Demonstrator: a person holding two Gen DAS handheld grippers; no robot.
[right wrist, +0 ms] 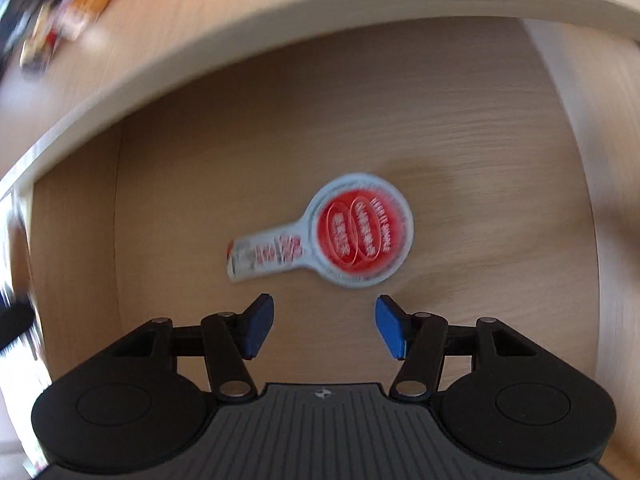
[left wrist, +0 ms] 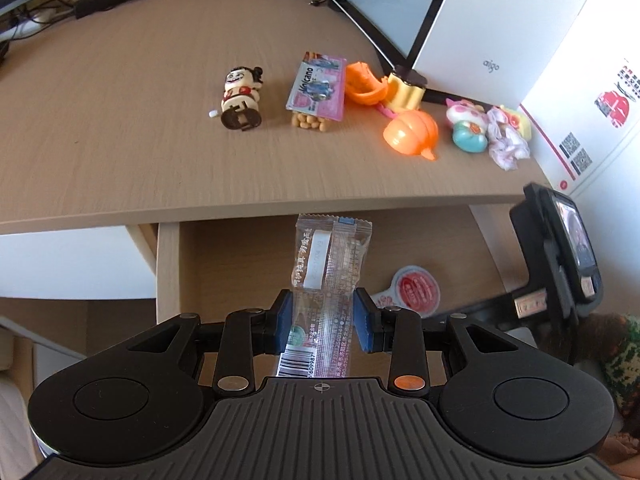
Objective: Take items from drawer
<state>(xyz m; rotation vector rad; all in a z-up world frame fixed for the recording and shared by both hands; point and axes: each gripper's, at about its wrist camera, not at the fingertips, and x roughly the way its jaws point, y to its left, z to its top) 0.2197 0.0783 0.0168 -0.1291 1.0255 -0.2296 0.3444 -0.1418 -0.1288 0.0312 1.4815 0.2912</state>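
My left gripper (left wrist: 323, 322) is shut on a long clear snack packet (left wrist: 328, 260) with a barcode, held upright above the open wooden drawer (left wrist: 168, 264). On the drawer floor lies a round red-and-white sachet with a tab (right wrist: 340, 232), also seen in the left wrist view as the sachet (left wrist: 412, 292) to the right of the packet. My right gripper (right wrist: 324, 326) hangs open just in front of that sachet, nothing between its blue pads (right wrist: 260, 324). The right wrist view is blurred by motion.
On the desk top (left wrist: 120, 140) lie a wind-up figure toy (left wrist: 240, 100), a pink bag of yellow candy (left wrist: 318, 90), orange plastic shells (left wrist: 408, 132), a yellow piece (left wrist: 404, 88) and pastel toys (left wrist: 488, 128). A white box (left wrist: 496, 40) and cables stand behind. The right gripper's body (left wrist: 556, 248) shows at right.
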